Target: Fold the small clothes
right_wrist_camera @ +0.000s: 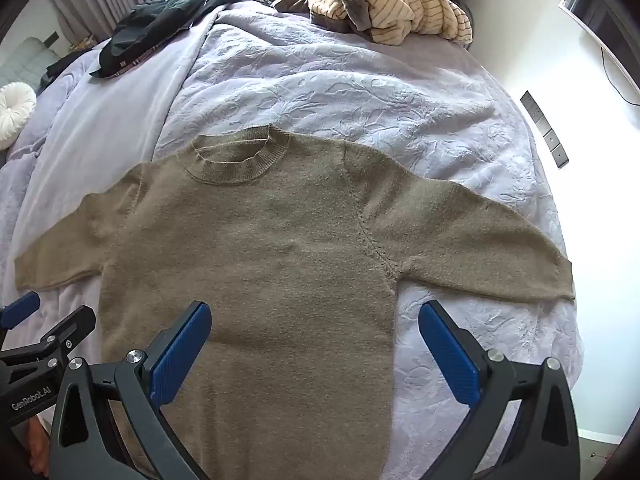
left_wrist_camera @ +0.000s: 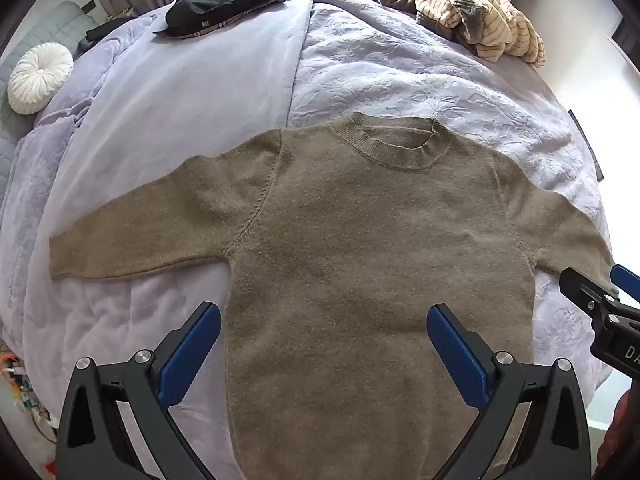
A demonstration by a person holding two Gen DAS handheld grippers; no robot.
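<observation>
Sweater (left_wrist_camera: pixel 360 240) lies flat on the bed (left_wrist_camera: pixel 400 80), collar away from me; my left claw (left_wrist_camera: pixel 324 340) and right claw (right_wrist_camera: pixel 316 336) hover spread, empty, over its hem.

Both wrist cameras are looking steeply down from above the near edge of the bed (left_wrist_camera: pixel 360 80), facing its far end. The left view is sitting over the sweater (left_wrist_camera: pixel 360 240) body's left part, the right view over its right edge. Both are sharing the whole sweater (right_wrist_camera: pixel 260 260).

We hold our left gripper (left_wrist_camera: pixel 324 320) wide apart, low in frame. Our right gripper (right_wrist_camera: pixel 315 318) matches, nothing between its pads.
</observation>
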